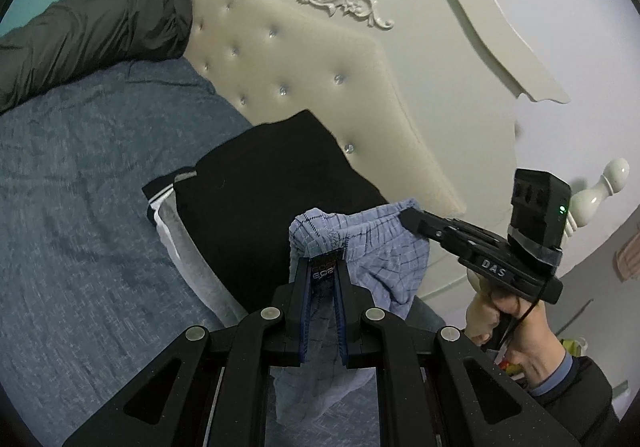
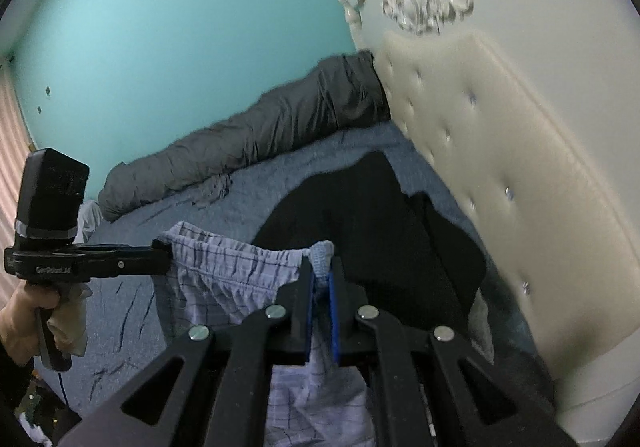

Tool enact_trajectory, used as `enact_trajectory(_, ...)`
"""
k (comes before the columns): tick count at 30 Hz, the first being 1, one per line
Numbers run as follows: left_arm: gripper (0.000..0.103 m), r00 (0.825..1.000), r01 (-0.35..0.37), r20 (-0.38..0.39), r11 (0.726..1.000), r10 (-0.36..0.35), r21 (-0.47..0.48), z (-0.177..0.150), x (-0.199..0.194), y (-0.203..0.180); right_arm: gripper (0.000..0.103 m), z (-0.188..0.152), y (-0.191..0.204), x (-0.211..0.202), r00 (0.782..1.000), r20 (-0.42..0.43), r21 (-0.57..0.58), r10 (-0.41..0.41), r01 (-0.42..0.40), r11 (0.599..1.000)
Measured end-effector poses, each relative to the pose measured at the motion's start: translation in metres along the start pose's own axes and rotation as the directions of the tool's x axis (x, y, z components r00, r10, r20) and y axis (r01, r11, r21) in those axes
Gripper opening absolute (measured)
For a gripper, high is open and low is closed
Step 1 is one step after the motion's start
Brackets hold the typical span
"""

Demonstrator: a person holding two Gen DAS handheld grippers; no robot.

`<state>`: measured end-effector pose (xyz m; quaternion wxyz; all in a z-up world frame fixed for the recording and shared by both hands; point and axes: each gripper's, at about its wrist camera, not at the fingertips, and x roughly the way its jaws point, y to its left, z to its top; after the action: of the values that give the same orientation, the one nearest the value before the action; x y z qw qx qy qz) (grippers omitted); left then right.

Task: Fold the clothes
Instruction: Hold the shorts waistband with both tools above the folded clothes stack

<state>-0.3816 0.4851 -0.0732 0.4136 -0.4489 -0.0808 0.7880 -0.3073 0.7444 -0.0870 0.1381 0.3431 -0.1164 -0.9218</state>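
The light blue checked shorts point(image 2: 224, 267) are held above the bed point(image 1: 80, 175) (over black folded clothes point(image 1: 260, 183)), the waistband clamped at opposite ends by left gripper point(image 1: 323, 259) and right gripper point(image 2: 320, 267).

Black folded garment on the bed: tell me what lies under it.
Under the black garment a grey-and-white striped piece sticks out, on the blue bedspread. The rest beneath is covered.

Bare blue bedspread point(image 1: 80, 187) lies open; black folded clothes point(image 1: 272, 183) and headboard point(image 1: 320, 87) block beyond.
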Motion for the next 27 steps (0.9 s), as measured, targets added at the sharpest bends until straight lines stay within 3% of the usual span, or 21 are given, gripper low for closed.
enact_trajectory(8, 0.011, 0.999, -0.013, -0.032, 1.0, 0.012, -0.009, -0.015, 0.01, 0.014, 0.012, -0.009, -0.009, 0.028, 0.992, -0.123, 0.042, -0.026, 0.032, 0.999)
enact_trajectory(20, 0.011, 0.998, -0.036, -0.042, 0.999, 0.036, 0.005, -0.025, 0.015, 0.019, 0.033, -0.02, -0.007, 0.03, 0.986, -0.163, 0.049, 0.013, -0.005, 0.999)
enact_trajectory(25, 0.011, 0.998, -0.039, -0.04, 0.999, 0.04, 0.001, -0.028, 0.013, 0.02, 0.033, -0.02, 0.002, 0.033, 0.986, -0.165, 0.004, -0.005, 0.005, 1.0)
enact_trajectory(27, 0.011, 0.999, -0.04, -0.034, 0.999, 0.04, 0.002, -0.027, 0.011, 0.02, 0.023, -0.021, 0.01, 0.032, 0.987, -0.161, -0.04, -0.008, 0.001, 0.999)
